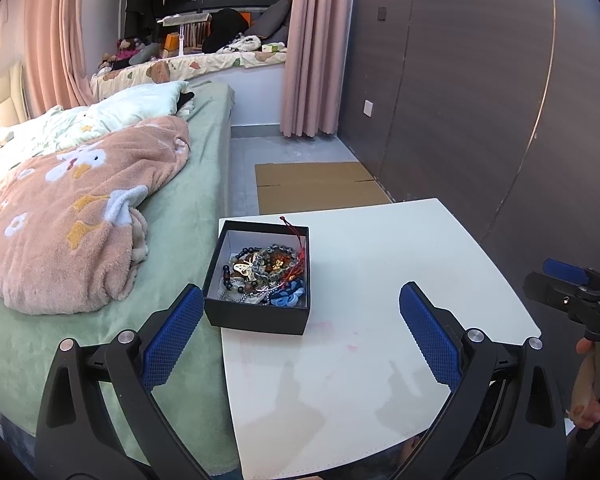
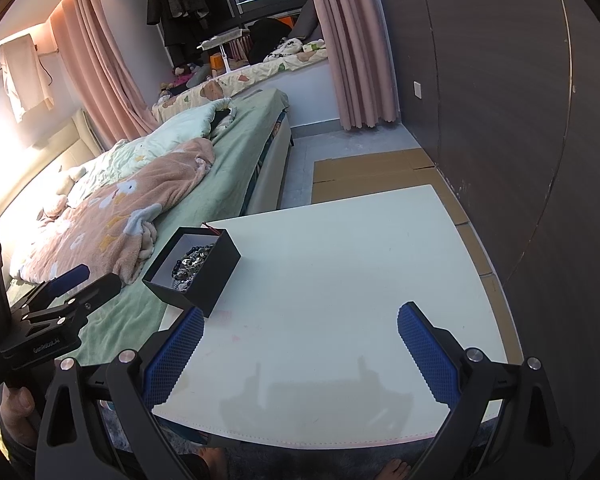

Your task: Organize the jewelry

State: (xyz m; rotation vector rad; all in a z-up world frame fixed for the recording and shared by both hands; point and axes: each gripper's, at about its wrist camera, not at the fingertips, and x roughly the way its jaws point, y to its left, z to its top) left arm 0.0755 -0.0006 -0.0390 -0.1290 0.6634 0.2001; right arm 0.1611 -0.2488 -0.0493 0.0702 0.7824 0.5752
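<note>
A bedroom: a white tabletop (image 1: 380, 280) stands beside a bed with a green sheet (image 1: 188, 208), dark wall panels beyond. Nearest, the left gripper (image 1: 300, 332) hangs over the table's near edge with its 2 blue pads spread wide and nothing between them; the right gripper (image 2: 300, 344) hovers likewise, fingers apart and empty. Just ahead of the left gripper, slightly toward its left finger, sits 1 open black box (image 1: 260, 276) holding a tangle of jewelry (image 1: 264, 272): beaded bracelets, a gold butterfly piece, a red cord; the pieces are too knotted to count. From the right gripper the box lies ahead and well to the left, so the left one looks nearer. The box's long axis runs away from the left gripper. Farther off, flat cardboard (image 1: 320, 188) lies on the floor.
</note>
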